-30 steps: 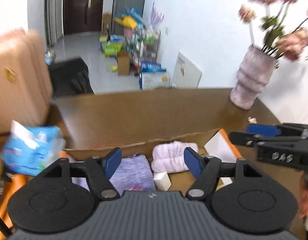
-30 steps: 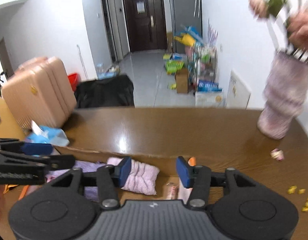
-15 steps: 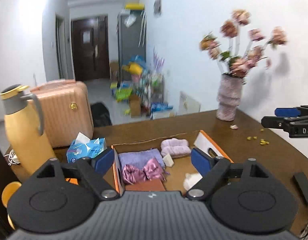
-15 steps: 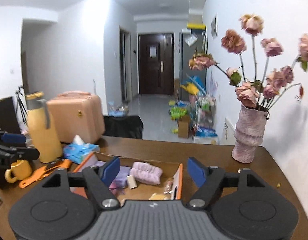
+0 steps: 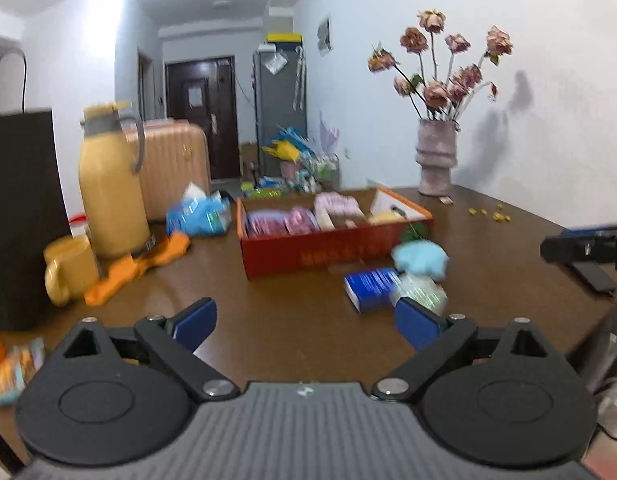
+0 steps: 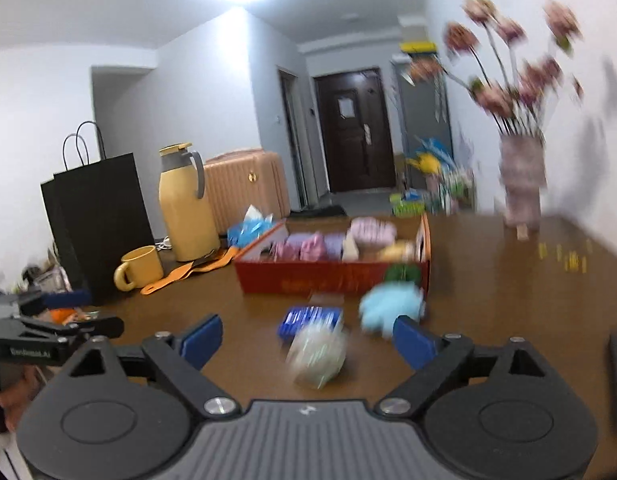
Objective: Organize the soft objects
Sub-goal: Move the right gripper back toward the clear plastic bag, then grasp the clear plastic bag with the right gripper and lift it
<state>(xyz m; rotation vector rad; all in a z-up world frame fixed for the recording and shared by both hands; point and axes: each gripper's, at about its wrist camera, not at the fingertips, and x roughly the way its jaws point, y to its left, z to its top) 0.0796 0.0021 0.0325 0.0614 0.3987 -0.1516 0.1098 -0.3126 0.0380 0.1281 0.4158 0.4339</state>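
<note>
Left gripper: jaws opening wide, nothing between them.
Right gripper: jaws opening wide, holding nothing.
Box: on table, soft items inside.

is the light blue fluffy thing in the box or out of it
Out. The blue fluffy thing lies on the table in front of the red box, near its right corner, beside a blue packet.

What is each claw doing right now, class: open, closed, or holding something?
Left claw: jaws opening wide, nothing between them, holding nothing.
Right claw: jaws opening wide, holding nothing; the blurred pale bundle lies on the table beyond it, not gripped.
</note>
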